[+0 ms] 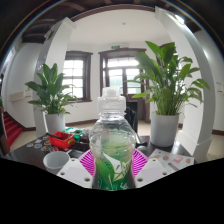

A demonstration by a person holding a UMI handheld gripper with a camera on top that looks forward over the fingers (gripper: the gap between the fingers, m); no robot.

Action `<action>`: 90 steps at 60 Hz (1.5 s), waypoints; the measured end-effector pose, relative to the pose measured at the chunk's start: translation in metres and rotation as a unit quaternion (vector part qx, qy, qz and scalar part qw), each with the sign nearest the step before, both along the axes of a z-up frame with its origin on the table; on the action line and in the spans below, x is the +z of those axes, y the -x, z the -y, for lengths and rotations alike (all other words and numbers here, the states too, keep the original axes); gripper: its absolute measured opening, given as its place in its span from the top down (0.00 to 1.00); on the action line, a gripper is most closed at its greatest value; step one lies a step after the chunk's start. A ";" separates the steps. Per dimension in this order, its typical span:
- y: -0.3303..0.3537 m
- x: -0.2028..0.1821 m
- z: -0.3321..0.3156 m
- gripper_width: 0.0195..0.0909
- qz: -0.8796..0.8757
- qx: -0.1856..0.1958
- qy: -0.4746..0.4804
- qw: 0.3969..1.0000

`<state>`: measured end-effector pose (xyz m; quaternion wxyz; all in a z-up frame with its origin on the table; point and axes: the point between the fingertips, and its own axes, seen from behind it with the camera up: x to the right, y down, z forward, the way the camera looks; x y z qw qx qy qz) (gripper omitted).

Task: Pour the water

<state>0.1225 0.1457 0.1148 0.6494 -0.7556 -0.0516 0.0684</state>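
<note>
Two gripper fingers (113,165) with magenta pads (87,160) pressed against either side of a clear plastic water bottle (113,145), clamping it upright between them. Its white cap (112,95) looked to be on, though the small view left that uncertain. Just beyond the fingers, on a dark table (40,152), sat a pale cup or bowl (56,159); its exact shape was hard to make out. Two leafy potted plants (50,95) stood further back, one at each side, before bright windows (124,72). Judging from this, the grasp step was done and the bottle was held ready to carry. Next, the bottle would need moving over the vessel and tilting, with the cap removed first if it was indeed closed.
</note>
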 end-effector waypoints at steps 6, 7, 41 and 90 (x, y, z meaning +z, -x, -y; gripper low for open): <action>0.000 -0.006 0.000 0.68 -0.003 -0.001 -0.014 1.000; 0.001 -0.010 0.001 0.68 -0.001 -0.004 -0.013 1.000; -0.006 -0.008 0.056 0.09 0.034 -0.032 0.011 0.999; -0.007 0.061 0.267 0.09 0.016 -0.126 0.037 0.991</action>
